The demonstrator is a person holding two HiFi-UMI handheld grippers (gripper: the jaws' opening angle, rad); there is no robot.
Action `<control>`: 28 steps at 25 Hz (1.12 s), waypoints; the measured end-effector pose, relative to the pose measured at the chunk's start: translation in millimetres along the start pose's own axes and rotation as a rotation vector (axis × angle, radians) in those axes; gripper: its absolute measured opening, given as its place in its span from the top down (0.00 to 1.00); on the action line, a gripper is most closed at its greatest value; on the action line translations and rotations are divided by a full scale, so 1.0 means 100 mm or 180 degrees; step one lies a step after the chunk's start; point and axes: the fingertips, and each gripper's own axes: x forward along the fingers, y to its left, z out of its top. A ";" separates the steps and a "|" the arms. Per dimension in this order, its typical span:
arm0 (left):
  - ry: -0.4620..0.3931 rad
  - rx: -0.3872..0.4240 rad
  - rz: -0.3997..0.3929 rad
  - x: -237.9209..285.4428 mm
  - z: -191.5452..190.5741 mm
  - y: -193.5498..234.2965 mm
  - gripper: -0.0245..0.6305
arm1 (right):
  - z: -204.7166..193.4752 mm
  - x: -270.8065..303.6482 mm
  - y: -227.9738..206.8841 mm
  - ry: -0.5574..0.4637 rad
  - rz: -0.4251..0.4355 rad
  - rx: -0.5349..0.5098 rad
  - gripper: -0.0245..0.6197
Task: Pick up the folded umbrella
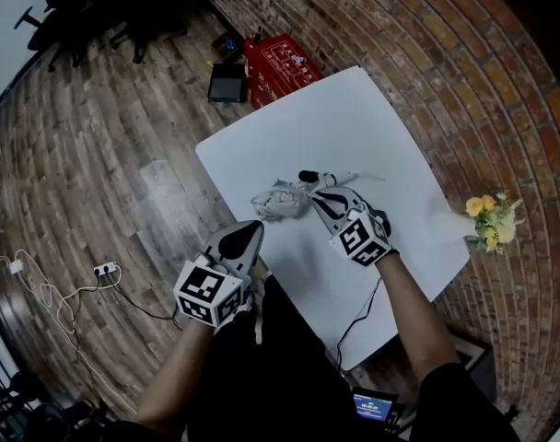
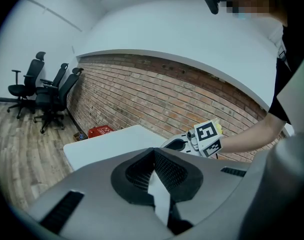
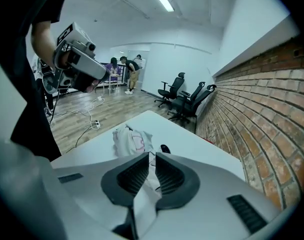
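Right gripper [image 3: 152,155]: jaws pressed together, nothing pinched; they must spread before any grasp.
Left gripper [image 2: 154,151]: tips closed on each other, empty.
Folded umbrella [image 3: 131,140]: lies on the white table [image 1: 354,118], just ahead of the right gripper's tips and slightly to their left; it is ahead of the left gripper, apart from it.
Handling: probably light, with loose, crumpled fabric over a stiff core, so cloth alone may slide.
Hold: likely across the bundled middle, or at the black handle [image 3: 164,148].
Count: one umbrella, two grippers, one table, one bunch of flowers [image 1: 490,215].
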 end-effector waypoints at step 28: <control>0.0177 -0.0215 0.0150 0.37 -0.29 0.17 0.94 | -0.37 0.69 0.17 0.0722 0.1296 -0.1247 0.43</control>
